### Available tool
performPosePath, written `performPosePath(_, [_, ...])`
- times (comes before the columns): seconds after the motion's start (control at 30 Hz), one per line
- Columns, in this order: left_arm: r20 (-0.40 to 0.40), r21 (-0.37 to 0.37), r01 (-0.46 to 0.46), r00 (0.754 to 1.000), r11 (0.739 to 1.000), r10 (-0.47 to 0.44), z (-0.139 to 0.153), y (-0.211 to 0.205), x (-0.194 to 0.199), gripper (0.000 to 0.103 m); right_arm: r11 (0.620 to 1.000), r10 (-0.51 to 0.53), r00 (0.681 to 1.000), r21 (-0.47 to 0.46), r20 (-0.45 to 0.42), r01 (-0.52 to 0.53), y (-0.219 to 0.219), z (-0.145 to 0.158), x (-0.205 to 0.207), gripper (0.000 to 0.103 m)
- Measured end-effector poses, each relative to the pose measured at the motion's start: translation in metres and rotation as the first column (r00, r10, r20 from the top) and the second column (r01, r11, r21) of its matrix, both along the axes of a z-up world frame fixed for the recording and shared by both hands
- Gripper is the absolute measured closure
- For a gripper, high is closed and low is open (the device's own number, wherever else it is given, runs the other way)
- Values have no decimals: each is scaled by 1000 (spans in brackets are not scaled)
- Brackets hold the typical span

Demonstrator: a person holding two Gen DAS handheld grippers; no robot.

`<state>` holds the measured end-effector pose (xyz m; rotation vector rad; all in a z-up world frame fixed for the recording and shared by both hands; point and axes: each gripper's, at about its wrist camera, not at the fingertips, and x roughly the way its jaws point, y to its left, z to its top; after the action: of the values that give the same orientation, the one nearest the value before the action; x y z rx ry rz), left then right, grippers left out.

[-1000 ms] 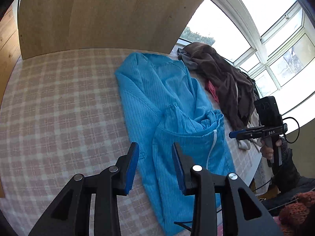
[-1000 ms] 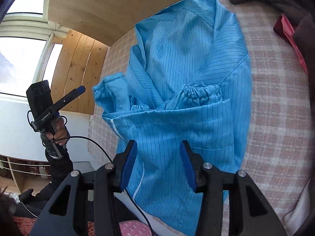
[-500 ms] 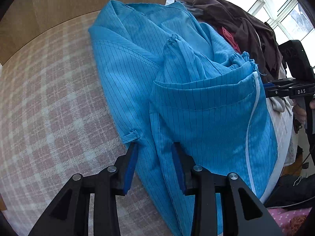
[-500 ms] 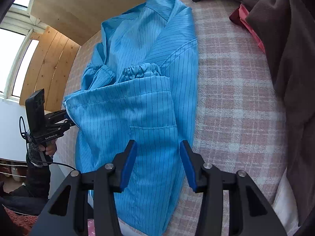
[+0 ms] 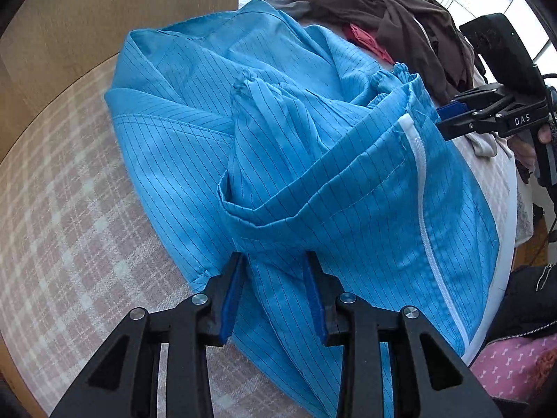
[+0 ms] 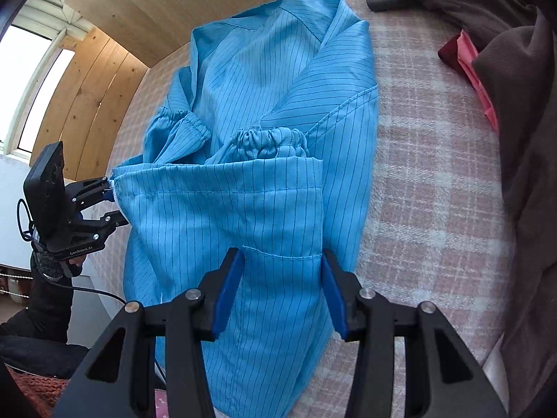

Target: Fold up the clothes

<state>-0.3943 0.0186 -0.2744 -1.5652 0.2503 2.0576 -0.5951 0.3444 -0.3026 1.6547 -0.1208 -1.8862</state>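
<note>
Left gripper (image 5: 275, 292), bottom centre of its view: jaws parted, a fabric ridge between them; whether the pads press it cannot be told. Right gripper (image 6: 282, 291), bottom centre: jaws apart over the pocket panel, gripping nothing. The blue striped jacket (image 6: 264, 160) lies mid-frame on the checked tablecloth (image 6: 435, 181), lower part doubled up over the cuffs. Judged thin, light, limp, likely slippery: take hold at hem corners or seams. Brown clothes pile (image 5: 400, 17), upper right.
</note>
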Motion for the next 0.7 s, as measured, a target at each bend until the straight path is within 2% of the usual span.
performPosePath(0.13, [19, 26, -4, 1000, 1000, 3, 1, -5, -2, 73, 1000, 17, 999, 21, -40, -16, -6, 3, 1, 58])
performPosePath(0.33, [39, 76, -15, 999, 997, 12, 0, -14, 5, 76, 1000, 16, 999, 7, -45, -16, -8, -2, -4, 58])
performPosePath(0.37, [38, 82, -14, 999, 997, 11, 0, -13, 5, 80, 1000, 19, 999, 8, -42, -19, -9, -3, -4, 58])
performPosePath(0.4, [35, 88, -13, 999, 996, 10, 2, -12, 6, 91, 1000, 25, 999, 16, -43, -24, -7, -3, -4, 58])
performPosePath(0.47, [29, 115, -22, 999, 993, 19, 7, -13, 7, 99, 998, 54, 997, 48, -57, -51, -12, -2, -1, 59])
performPosePath(0.53, [15, 152, -46, 999, 987, 44, 17, -18, 11, 101, 993, 92, 992, 82, -87, -85, -21, 2, 3, 68])
performPosePath(0.63, [-26, 182, -86, 995, 980, 92, 38, -29, 21, 101, 987, 116, 986, 124, -124, -100, -29, 8, 8, 91])
performPosePath(0.7, [-65, 178, -109, 990, 978, 122, 53, -36, 31, 101, 988, 105, 984, 126, -141, -87, -28, 14, 10, 95])
